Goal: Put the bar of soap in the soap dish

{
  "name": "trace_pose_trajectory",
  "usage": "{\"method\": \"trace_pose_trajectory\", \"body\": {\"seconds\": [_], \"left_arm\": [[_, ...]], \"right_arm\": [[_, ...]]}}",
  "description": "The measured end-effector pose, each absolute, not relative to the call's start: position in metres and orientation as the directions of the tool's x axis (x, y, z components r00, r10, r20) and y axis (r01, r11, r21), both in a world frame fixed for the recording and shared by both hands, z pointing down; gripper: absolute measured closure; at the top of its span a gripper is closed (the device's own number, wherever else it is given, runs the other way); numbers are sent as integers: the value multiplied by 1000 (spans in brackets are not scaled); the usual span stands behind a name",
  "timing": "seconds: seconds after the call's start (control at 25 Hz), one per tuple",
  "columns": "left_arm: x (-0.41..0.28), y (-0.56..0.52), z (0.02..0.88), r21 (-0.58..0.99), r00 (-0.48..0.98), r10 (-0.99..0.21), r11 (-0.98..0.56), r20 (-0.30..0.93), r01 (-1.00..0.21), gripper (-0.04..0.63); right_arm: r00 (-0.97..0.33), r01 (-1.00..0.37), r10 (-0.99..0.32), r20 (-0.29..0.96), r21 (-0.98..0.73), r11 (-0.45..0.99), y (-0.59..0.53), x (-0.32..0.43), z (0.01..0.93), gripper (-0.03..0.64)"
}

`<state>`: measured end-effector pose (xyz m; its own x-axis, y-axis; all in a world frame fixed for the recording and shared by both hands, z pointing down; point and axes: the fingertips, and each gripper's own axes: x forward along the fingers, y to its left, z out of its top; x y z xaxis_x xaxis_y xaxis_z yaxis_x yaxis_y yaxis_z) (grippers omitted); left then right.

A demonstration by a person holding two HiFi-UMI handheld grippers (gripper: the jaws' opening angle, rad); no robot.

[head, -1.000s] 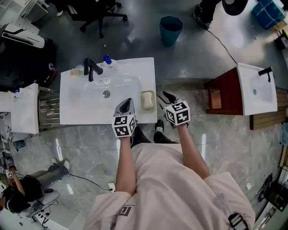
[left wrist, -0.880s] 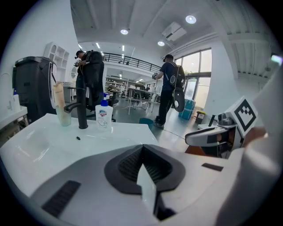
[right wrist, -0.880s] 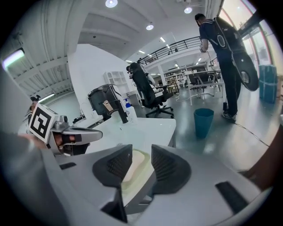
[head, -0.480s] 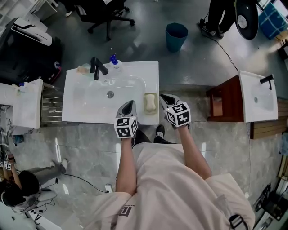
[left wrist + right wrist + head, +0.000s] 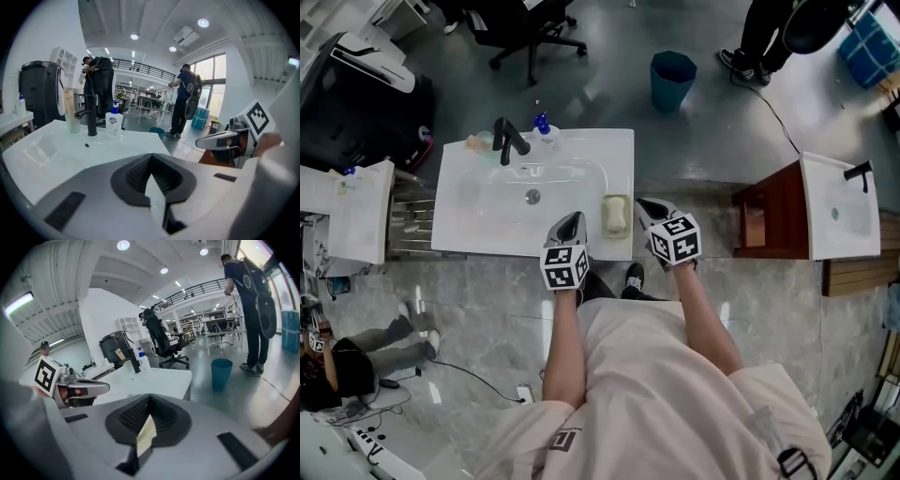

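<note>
A cream bar of soap (image 5: 615, 215) lies in a pale soap dish (image 5: 606, 232) on the right rim of the white sink (image 5: 469, 225). My left gripper (image 5: 569, 221) hovers over the sink's front edge, just left of the dish, with its jaws shut and empty (image 5: 152, 161). To the right of the dish and beyond the sink's edge is my right gripper (image 5: 645, 205). Its jaws have just been closing and now meet with nothing between them (image 5: 149, 404). Neither gripper touches the soap.
A black faucet (image 5: 508, 141), a blue-capped soap bottle (image 5: 546, 122) and a cup (image 5: 72, 117) stand at the sink's back. A teal bin (image 5: 673, 80) sits on the floor beyond. A second sink (image 5: 839, 206) on a wooden cabinet (image 5: 766, 211) is at right. People stand behind.
My right gripper's jaws stood apart a second ago and are now closed on nothing. The left gripper has kept still. The soap has stayed in its dish.
</note>
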<state>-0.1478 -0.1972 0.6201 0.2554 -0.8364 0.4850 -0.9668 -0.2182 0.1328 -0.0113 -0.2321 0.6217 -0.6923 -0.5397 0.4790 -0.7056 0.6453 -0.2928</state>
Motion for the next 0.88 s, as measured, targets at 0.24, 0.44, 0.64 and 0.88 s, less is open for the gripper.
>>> {"method": "trace_pose_trajectory", "body": {"seconds": [0.24,0.44,0.64,0.88], "left_arm": [[-149,-198,619,132,255,-837,-218,484,-967,589],[-149,-199,620,130,257,-834,-222,487,-966,589],[-148,-202,618,125,259,-836,-227,483,-966,591],[-147,-204,618,126,258,-837,-225,483,-966,589]], "right_arm": [[-693,-703,-533,486,-287,651,-229,-13,625,612],[-696,-698,-527,487,-290,654,-229,-13,626,613],[-698,-697,-527,485,-291,655,-231,-13,626,614],[-697,-697,-526,487,-291,655,-232,-12,626,613]]}}
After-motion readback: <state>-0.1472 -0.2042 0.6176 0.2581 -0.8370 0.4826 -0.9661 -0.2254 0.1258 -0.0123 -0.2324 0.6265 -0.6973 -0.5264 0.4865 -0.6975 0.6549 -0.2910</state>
